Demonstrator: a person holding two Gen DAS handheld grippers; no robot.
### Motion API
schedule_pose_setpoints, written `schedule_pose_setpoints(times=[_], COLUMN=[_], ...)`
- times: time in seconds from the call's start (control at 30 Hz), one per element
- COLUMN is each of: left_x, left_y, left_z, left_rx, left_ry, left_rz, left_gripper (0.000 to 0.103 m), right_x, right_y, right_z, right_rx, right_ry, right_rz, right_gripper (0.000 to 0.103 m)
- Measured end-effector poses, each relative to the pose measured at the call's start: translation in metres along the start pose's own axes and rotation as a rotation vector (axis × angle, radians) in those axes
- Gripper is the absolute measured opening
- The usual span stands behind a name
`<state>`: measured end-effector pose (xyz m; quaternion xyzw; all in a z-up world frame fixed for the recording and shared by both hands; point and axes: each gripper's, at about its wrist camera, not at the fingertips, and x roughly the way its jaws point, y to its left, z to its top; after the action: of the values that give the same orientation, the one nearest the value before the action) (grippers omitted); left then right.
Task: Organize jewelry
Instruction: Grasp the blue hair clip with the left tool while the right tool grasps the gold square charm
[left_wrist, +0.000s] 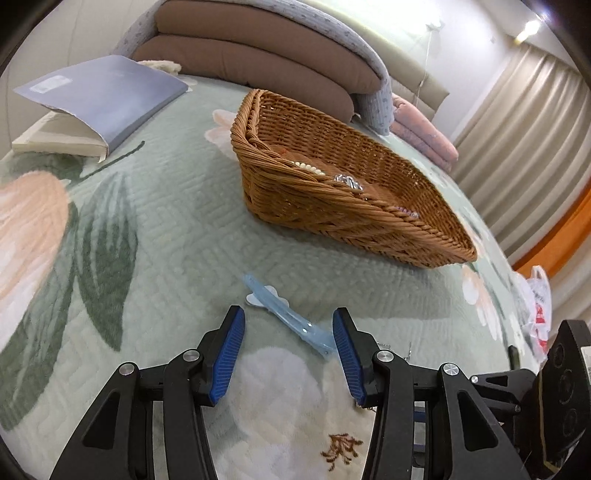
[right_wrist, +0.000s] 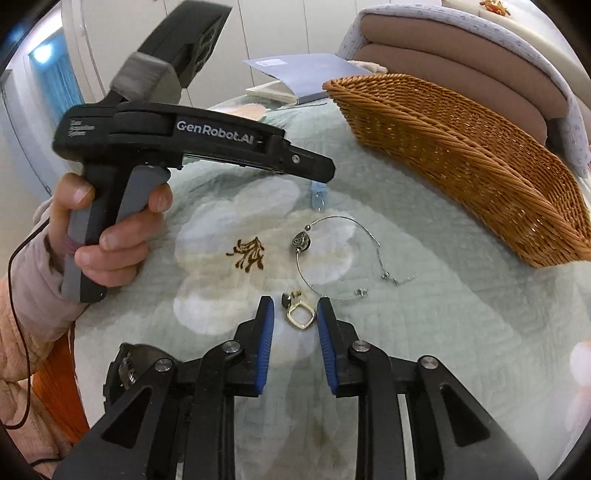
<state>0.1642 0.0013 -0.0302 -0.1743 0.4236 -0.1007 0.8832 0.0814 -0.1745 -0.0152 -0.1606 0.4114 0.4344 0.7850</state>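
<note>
A brown wicker basket (left_wrist: 332, 206) stands on the bed; a pearl string (left_wrist: 308, 168), a clear clip (left_wrist: 349, 181) and a purple piece (left_wrist: 406, 213) show over its rim. A light blue hair clip (left_wrist: 284, 314) lies on the quilt, its near end between the open jaws of my left gripper (left_wrist: 288, 321). My right gripper (right_wrist: 295, 308) is open with a gold square earring (right_wrist: 301, 314) between its fingertips, on the quilt. A silver bracelet (right_wrist: 332, 254) with a dark bead lies just beyond. The basket (right_wrist: 461, 158) is at the upper right in the right wrist view.
A grey-blue open book (left_wrist: 99, 99) lies at the far left of the bed. Brown pillows (left_wrist: 258, 62) and a pink folded blanket (left_wrist: 424, 133) sit behind the basket. A plastic bag (left_wrist: 537, 306) lies at the right edge. The left gripper's body (right_wrist: 177, 140) and the hand fill the right wrist view's left.
</note>
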Motion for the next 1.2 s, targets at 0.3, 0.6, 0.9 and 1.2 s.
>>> schedule_pose_setpoints(times=[0.3, 0.6, 0.9, 1.2], left_x=[0.018, 0.019, 0.004, -0.009], left_y=[-0.024, -0.024, -0.004, -0.027], left_z=[0.005, 0.005, 0.005, -0.017], left_rx=[0.081, 0.099, 0.154, 0.420], left_ry=[0.026, 0.021, 0.068, 0.097], left_rz=[0.125, 0.153, 0.039, 0.114], left_gripper=[0.047, 0.031, 0.020, 0.026], right_x=[0.014, 0.001, -0.007, -0.005], right_y=[0.007, 0.006, 0.002, 0.000], right_z=[0.016, 0.002, -0.006, -0.004], right_rx=[-0.049, -0.034, 0.002, 0.009], right_ry=[-0.007, -0.044, -0.060, -0.057], right_rz=[-0.025, -0.031, -0.011, -0.014], right_gripper=[0.028, 0.015, 0.015, 0.015])
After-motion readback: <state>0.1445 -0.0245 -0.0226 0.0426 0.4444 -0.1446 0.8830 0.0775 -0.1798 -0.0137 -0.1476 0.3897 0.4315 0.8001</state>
